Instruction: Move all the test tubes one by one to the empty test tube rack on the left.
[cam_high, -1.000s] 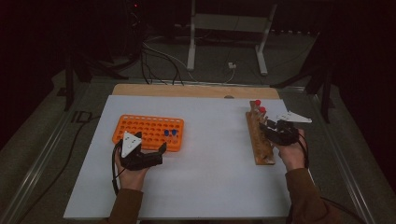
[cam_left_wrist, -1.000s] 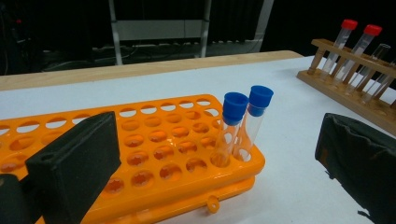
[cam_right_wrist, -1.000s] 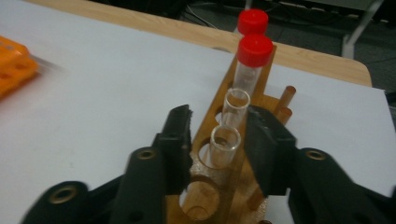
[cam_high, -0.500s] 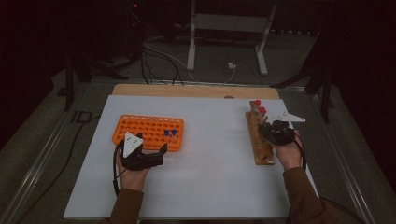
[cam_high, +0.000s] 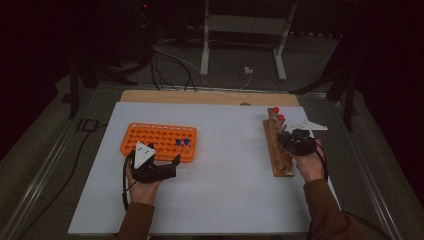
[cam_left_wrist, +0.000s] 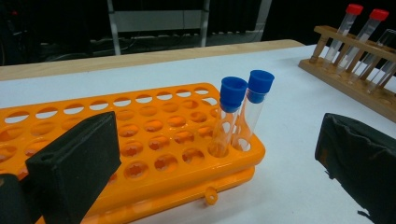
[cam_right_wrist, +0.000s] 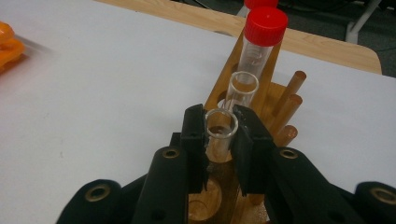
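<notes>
A: What is the setting?

B: A dark room, and a smooth white worktop (cam_high: 220, 165) with a pale wooden strip along its far edge.

A: And on it?

B: At the right, a slim wooden rack (cam_high: 277, 150) with round pegs. It holds 2 red-capped tubes (cam_right_wrist: 261, 42) and 2 uncapped ones. At the left, a glossy orange plastic rack (cam_left_wrist: 154, 135) of round holes, with 2 blue-capped tubes (cam_left_wrist: 240, 116) in its near corner.

A: The right gripper (cam_right_wrist: 219, 128)?

B: Its jaws have just been closing. They now clench the rim of a clear open tube (cam_right_wrist: 220, 127) standing in the wooden rack, pads pressing either side.

A: The left gripper (cam_left_wrist: 215, 158)?

B: Released, beside the orange rack, nothing between its foam-padded jaws.
</notes>
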